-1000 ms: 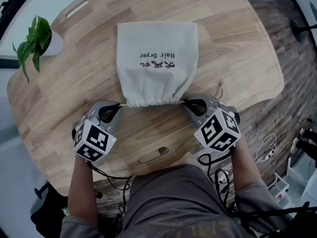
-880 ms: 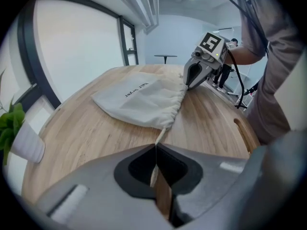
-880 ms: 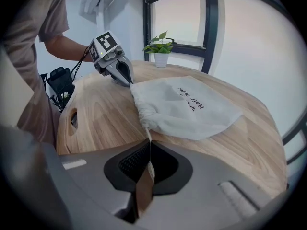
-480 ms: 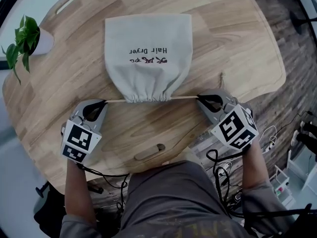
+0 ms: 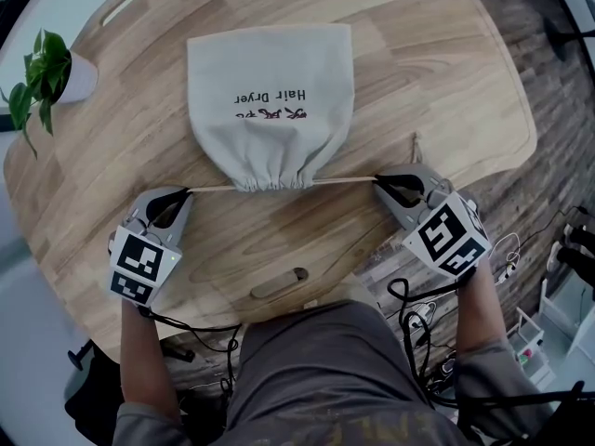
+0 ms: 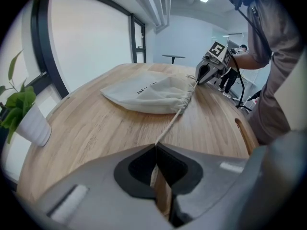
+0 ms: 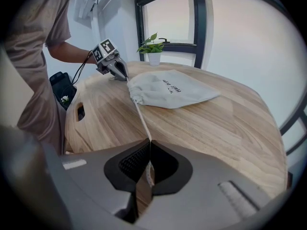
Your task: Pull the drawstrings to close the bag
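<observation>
A beige cloth bag (image 5: 271, 100) printed "Hair Dryer" lies flat on the wooden table (image 5: 437, 82), its gathered mouth (image 5: 271, 180) toward me. A taut left drawstring (image 5: 212, 190) runs from the mouth to my left gripper (image 5: 185, 192), which is shut on it. The right drawstring (image 5: 344, 181) stretches just as tight to my right gripper (image 5: 377, 180), also shut on its cord. In the left gripper view the cord (image 6: 171, 123) leads from the closed jaws to the bag (image 6: 148, 94). The right gripper view shows its cord (image 7: 141, 120) running to the bag (image 7: 170, 90).
A small potted plant (image 5: 42, 71) stands at the table's far left edge. Slot-shaped handle cutouts sit in the table near me (image 5: 280, 282) and at the far left (image 5: 122, 5). Cables (image 5: 414, 319) hang below the right gripper, off the table's near edge.
Both grippers have moved apart, left one leftward and right one rightward, drawing the strings out longer. The bag's mouth has gathered tighter and narrower.
</observation>
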`<action>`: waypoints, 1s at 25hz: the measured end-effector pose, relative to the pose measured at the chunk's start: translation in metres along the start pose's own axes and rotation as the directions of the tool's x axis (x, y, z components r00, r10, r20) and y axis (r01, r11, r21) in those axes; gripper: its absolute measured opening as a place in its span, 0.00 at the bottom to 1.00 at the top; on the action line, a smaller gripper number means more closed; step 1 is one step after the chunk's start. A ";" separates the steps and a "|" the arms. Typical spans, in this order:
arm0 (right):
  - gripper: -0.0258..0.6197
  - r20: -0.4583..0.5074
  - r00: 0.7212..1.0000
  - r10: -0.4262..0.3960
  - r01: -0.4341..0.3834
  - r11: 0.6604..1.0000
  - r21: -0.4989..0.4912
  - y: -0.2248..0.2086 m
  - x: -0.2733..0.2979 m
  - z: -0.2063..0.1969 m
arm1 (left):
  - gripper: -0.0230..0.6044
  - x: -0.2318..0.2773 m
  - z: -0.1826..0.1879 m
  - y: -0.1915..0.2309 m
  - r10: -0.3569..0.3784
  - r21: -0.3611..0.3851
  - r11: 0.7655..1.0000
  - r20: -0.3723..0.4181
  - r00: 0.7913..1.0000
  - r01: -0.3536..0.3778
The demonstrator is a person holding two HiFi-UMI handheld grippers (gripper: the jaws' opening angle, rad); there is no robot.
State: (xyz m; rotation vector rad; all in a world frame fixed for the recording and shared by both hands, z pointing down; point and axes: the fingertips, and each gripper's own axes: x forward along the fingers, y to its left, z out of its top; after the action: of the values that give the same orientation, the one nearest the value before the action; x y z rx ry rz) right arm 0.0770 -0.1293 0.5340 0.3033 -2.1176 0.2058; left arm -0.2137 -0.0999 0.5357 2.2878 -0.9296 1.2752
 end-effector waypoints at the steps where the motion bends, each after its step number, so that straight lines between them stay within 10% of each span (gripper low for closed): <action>1: 0.09 -0.003 1.000 -0.006 0.006 1.000 0.000 0.000 0.000 0.001 | 0.05 -0.001 0.001 0.001 0.013 -0.009 1.000 0.003 1.000 -0.013; 11: 0.10 0.014 0.999 -0.029 0.027 0.994 0.106 0.002 0.002 -0.003 | 0.09 0.002 0.008 -0.005 0.020 -0.185 0.983 0.082 0.996 -0.004; 15: 0.28 0.007 1.000 -0.017 0.016 0.995 0.097 0.012 -0.004 0.008 | 0.30 -0.011 0.023 -0.026 0.002 -0.133 0.991 0.079 0.997 0.009; 25: 0.28 0.133 0.991 -0.036 0.052 0.991 -0.122 0.030 -0.023 0.100 | 0.32 -0.021 0.081 -0.052 -0.045 0.073 0.997 0.149 0.988 0.035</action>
State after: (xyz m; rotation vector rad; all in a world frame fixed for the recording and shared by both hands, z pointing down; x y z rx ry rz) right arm -0.0005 -0.1238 0.4607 0.2952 -2.2392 0.0270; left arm -0.1363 -0.1027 0.4750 2.4735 -0.8960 1.1482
